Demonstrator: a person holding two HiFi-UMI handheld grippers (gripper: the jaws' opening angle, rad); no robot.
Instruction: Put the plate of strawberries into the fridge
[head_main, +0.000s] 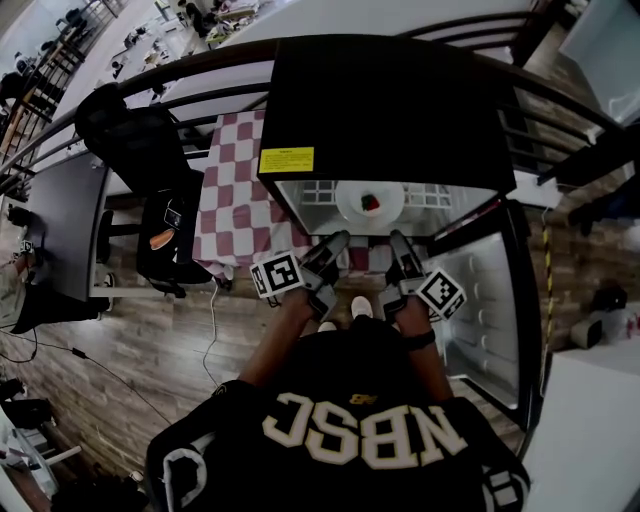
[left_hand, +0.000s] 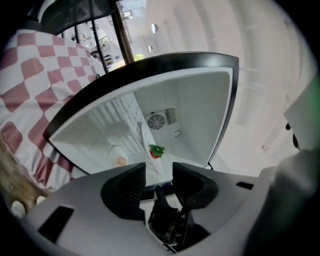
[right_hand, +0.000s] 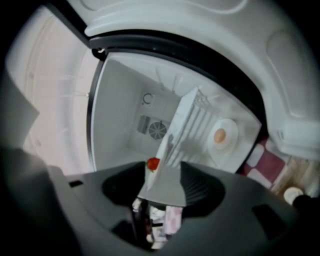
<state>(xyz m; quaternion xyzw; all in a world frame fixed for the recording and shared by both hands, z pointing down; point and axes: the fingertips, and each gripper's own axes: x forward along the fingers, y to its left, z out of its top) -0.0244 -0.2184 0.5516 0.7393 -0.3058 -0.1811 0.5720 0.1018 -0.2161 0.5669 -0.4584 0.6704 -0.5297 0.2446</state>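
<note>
The white round plate (head_main: 350, 195) carrying a single red strawberry (head_main: 371, 203) sits on the white wire shelf (head_main: 318, 190) inside the black mini fridge (head_main: 390, 110). The fridge's door (head_main: 485, 300) hangs open at 3 o'clock of the opening. Both grippers point into the fridge from 6 o'clock of the plate, close to its near rim. The left gripper (left_hand: 159, 172) has its jaws spread, and nothing is pinched between the pads. The right gripper (right_hand: 164, 182) is spread too (a pale wedge of the plate's rim reaches into its gap, but no pad visibly presses on it). A red-and-white checked cloth (head_main: 232, 190) shows at 9 o'clock of the fridge. A black office chair (head_main: 150, 150) stands further out the same way, over a wooden plank floor (head_main: 150, 340).
</note>
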